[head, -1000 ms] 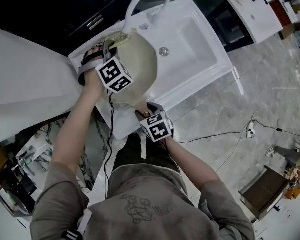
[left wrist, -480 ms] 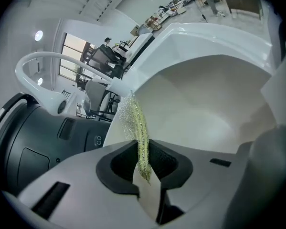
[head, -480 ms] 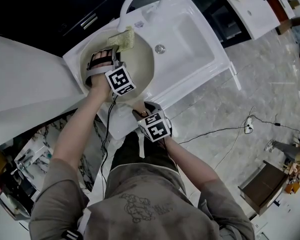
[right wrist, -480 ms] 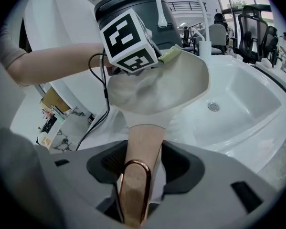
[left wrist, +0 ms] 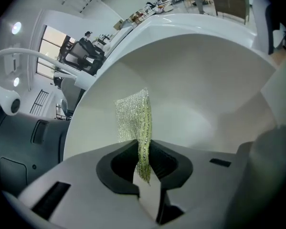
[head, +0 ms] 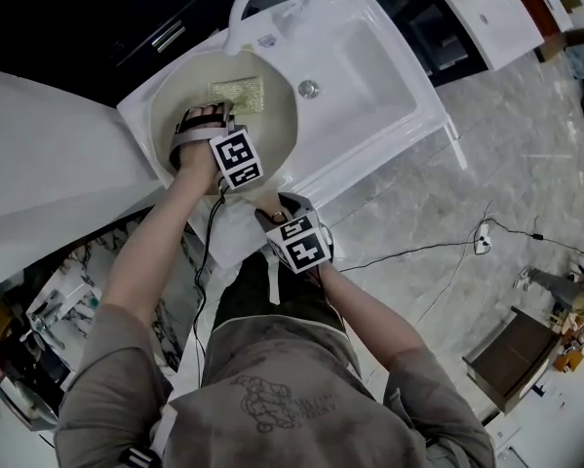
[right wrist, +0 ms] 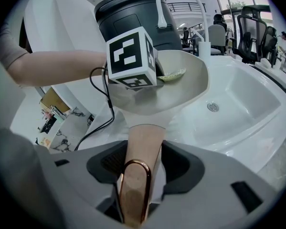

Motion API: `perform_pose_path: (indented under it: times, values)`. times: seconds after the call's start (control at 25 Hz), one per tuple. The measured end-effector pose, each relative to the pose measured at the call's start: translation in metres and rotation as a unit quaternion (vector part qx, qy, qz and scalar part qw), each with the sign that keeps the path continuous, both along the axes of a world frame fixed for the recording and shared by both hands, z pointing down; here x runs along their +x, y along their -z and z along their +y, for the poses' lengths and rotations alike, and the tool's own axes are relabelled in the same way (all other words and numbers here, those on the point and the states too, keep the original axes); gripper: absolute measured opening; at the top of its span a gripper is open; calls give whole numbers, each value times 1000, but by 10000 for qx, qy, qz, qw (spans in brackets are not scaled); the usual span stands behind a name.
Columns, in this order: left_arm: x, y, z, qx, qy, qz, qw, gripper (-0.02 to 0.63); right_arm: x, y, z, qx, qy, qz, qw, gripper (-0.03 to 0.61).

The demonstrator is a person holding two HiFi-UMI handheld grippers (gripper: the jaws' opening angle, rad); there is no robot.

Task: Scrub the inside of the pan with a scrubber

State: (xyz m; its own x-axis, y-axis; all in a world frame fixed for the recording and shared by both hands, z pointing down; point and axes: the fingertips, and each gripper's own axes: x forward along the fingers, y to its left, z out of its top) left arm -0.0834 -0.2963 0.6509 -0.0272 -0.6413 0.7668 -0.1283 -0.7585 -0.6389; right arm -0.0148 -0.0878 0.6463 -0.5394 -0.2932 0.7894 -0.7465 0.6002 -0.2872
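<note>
Gripping a yellow-green mesh scrubber (left wrist: 132, 112) edge-on in my left gripper (left wrist: 143, 150), long axis pointing ahead at the round cream pan (left wrist: 214, 75) floor; right gripper (right wrist: 143, 162) clamped on its tan handle (right wrist: 145, 136).

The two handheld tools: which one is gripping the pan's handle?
The right tool, shut on the tan handle of the beige round pan; the left tool pinches a yellow-green mesh scrubber instead.

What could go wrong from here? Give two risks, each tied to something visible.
1. The left gripper pinches the scrubber by one thin edge; rubbing against the pan could drag it free.
2. The right gripper holds the pan only by its handle, over the sink; downward pressure might twist or tip it.
</note>
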Motion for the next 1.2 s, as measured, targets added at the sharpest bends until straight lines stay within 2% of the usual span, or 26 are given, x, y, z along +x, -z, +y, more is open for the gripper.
perform_pose_path:
  times: [0.32, 0.52, 0.72, 0.92, 1.2]
  values:
    - [22, -5, 39, -668, -546, 2, 9963, 66, 1, 0, 0, -3, -8, -15, 10000, 227]
    - [32, -10, 77, -1432, -865, 10, 9859, 66, 1, -1, 0, 4, -8, -27, 10000, 227]
    - [33, -10, 114, -2321, -1207, -36, 9652, 66, 1, -1, -1, -4, 0, -37, 10000, 227]
    - [29, -1, 155, -3321, -1473, 26, 9316, 66, 1, -2, -1, -2, 9, -47, 10000, 227]
    - [17, 27, 174, -3910, -1565, 286, 9065, 64, 1, -3, -2, -19, 20, -45, 10000, 226]
